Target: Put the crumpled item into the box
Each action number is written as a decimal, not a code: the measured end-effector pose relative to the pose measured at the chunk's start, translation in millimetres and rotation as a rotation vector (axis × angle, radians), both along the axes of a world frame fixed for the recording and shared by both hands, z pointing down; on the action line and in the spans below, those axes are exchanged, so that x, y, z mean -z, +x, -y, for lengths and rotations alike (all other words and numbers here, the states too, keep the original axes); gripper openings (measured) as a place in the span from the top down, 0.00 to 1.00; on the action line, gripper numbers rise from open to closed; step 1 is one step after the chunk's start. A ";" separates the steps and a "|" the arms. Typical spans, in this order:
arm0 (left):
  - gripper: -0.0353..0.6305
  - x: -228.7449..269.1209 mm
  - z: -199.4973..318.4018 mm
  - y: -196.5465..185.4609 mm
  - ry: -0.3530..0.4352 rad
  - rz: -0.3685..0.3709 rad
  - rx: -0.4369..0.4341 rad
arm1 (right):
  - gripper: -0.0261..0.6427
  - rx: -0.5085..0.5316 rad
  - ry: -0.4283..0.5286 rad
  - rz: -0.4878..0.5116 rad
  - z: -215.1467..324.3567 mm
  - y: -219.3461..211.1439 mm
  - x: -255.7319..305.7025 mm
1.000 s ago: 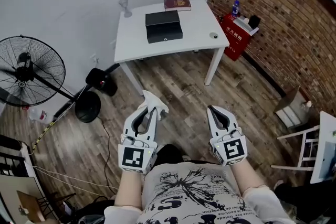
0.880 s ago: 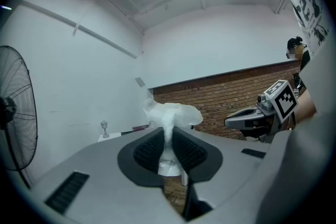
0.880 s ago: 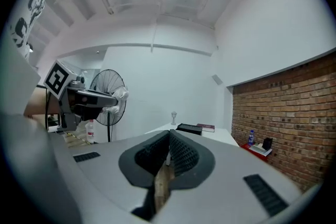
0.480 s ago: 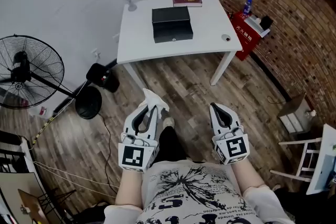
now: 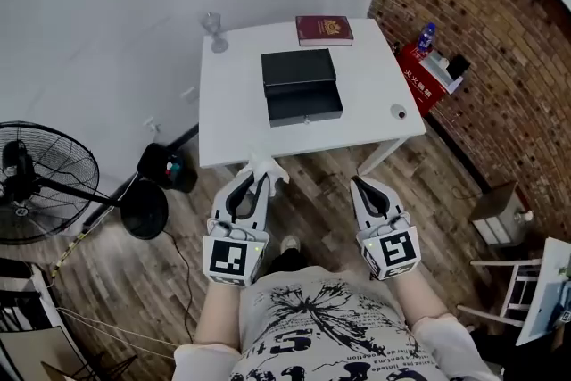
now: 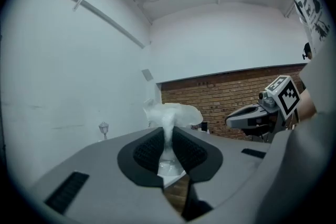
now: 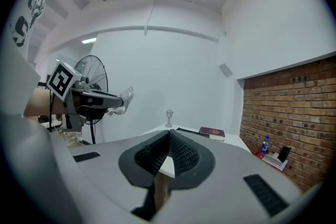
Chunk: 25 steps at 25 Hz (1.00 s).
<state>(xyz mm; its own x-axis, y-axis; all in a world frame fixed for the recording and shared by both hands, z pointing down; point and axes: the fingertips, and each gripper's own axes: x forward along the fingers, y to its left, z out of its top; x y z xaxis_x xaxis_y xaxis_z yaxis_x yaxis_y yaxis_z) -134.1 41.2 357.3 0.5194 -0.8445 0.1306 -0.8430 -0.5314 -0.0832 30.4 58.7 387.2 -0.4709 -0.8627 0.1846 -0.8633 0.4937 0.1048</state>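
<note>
Paper [image 5: 267,166] held thinly in my left tongs [image 5: 251,186] may slip short of the box [image 5: 302,86]; right tongs [image 5: 362,186] closed, empty.

The white counter [image 5: 366,125] stands just ahead of the left tongs [image 5: 255,178] and right tongs [image 5: 359,184]. On it a black box [image 5: 302,86] sits ahead between them, a red book [image 5: 324,29] beyond it, a small glass ornament [image 5: 213,31] beyond the left tongs, and a small round object [image 5: 399,111] ahead of the right tongs.
</note>
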 end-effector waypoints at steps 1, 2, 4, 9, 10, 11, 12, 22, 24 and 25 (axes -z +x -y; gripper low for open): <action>0.85 1.2 19.4 -5.6 0.001 0.001 -0.011 | 0.94 -0.009 0.002 0.002 19.1 -6.1 2.4; 0.85 2.3 37.8 -11.1 0.002 0.003 -0.022 | 0.94 -0.018 0.001 0.003 37.4 -12.0 4.2; 0.85 3.7 70.8 -20.7 0.004 0.005 -0.040 | 0.94 -0.032 -0.005 0.001 70.1 -22.1 6.7; 0.85 -0.6 126.6 -32.9 -0.016 -0.001 -0.056 | 0.94 -0.055 -0.015 -0.001 124.5 -32.2 7.2; 0.85 -2.2 134.6 -33.7 -0.019 -0.007 -0.055 | 0.94 -0.058 -0.021 0.001 132.3 -33.0 6.1; 0.85 -4.0 142.2 -33.9 -0.019 -0.015 -0.053 | 0.94 -0.059 -0.028 0.003 139.8 -33.7 4.8; 0.85 -6.9 149.5 -33.8 -0.023 -0.017 -0.054 | 0.94 -0.059 -0.033 0.004 147.3 -34.3 3.3; 0.85 -56.5 237.3 -7.4 -0.154 0.070 -0.059 | 0.94 -0.006 -0.075 0.044 245.5 -21.0 -16.7; 0.85 -63.6 259.1 0.0 -0.169 0.084 -0.057 | 0.94 0.023 -0.086 0.047 270.7 -18.7 -20.9; 0.85 -69.1 269.6 4.1 -0.181 0.093 -0.056 | 0.94 0.040 -0.093 0.043 282.1 -17.9 -24.0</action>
